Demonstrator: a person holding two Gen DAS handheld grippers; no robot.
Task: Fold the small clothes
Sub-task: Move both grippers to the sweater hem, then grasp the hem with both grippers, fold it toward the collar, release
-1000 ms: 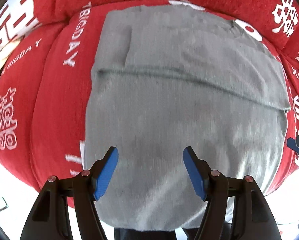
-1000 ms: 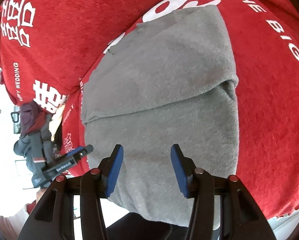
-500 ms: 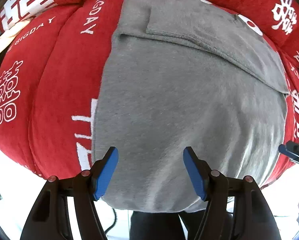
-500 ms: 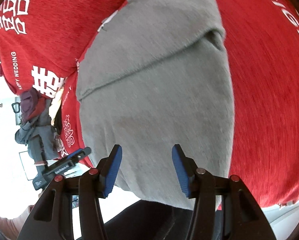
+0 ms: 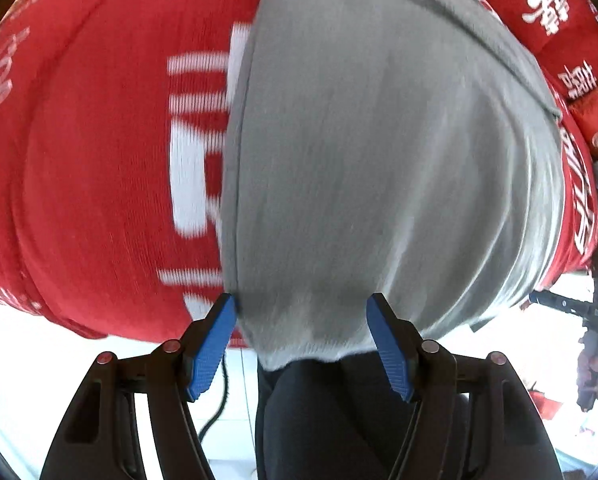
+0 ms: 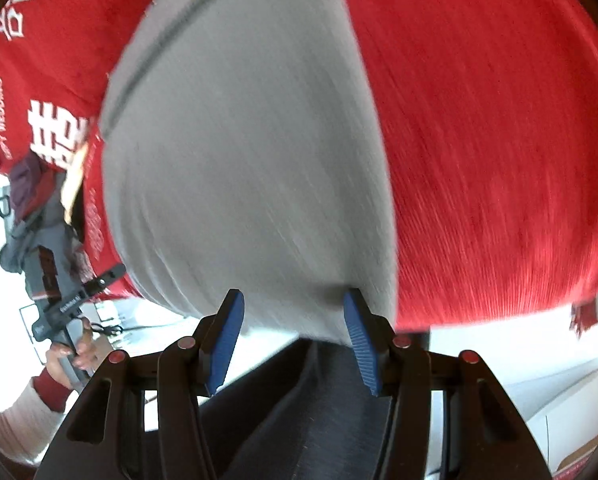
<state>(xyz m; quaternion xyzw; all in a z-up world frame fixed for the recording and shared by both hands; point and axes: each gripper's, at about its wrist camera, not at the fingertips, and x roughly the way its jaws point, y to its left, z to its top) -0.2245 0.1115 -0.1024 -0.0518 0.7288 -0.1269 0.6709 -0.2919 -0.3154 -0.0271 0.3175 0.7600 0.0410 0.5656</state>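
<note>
A grey garment [image 5: 379, 160] lies flat on a red cover [image 5: 99, 180] printed with white lettering, its near hem hanging over the front edge. Left tongs [image 5: 301, 344] and right tongs [image 6: 293, 338] both stand released over that hem, nothing clamped. Beyond the cover's edge, a bright white floor [image 5: 19, 352]. A hand [image 6: 69, 354] shows left in the right view.

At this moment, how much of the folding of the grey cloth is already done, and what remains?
Done: the grey garment lies on the red cover with one fold line across its far end. In hand: nothing yet; the left gripper and right gripper both hang open over the near hem, one by each corner, pads not pressing the fabric. Left: probably grasp that hem and fold it over.
</note>
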